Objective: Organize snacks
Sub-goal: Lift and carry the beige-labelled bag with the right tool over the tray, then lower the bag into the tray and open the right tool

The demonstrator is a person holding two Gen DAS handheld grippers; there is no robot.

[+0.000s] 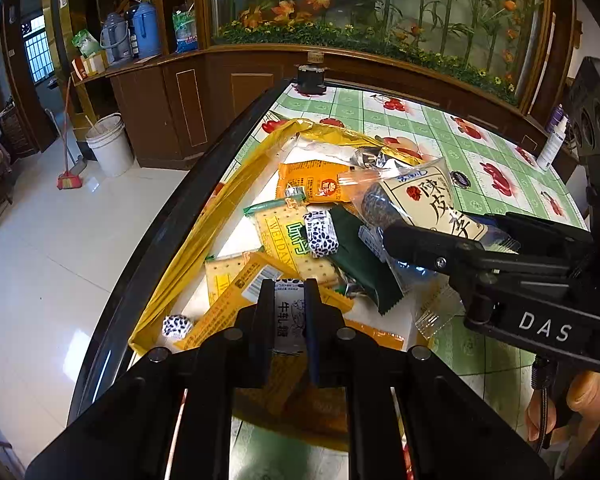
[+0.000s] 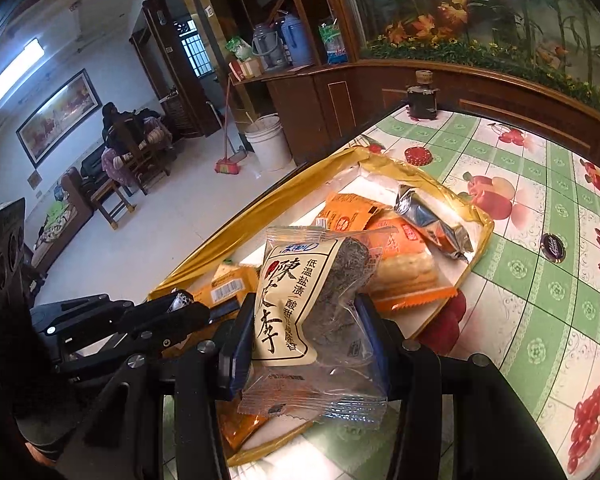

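Over the gold tray (image 1: pixel 172 280) on the worktop (image 2: pixel 540 280), the left gripper (image 1: pixel 288 312) has its jaws clamped on a milk candy (image 1: pixel 290 320), the right gripper (image 2: pixel 304 336) on a plum packet (image 2: pixel 300 280) (crinkly film). Lift both clear, gently, without snagging the loose snacks beneath.

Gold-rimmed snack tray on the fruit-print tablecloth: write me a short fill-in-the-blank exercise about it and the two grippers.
1. The left gripper is shut on a small white ____ candy.
2. The right gripper is shut on a clear-and-cream packet of dried ____.
3. The gold-rimmed snack tray lies on a tablecloth checked white and ____.
4. The silver foil packet rests on ____ wrappers.

Missing words: milk; plums; green; orange
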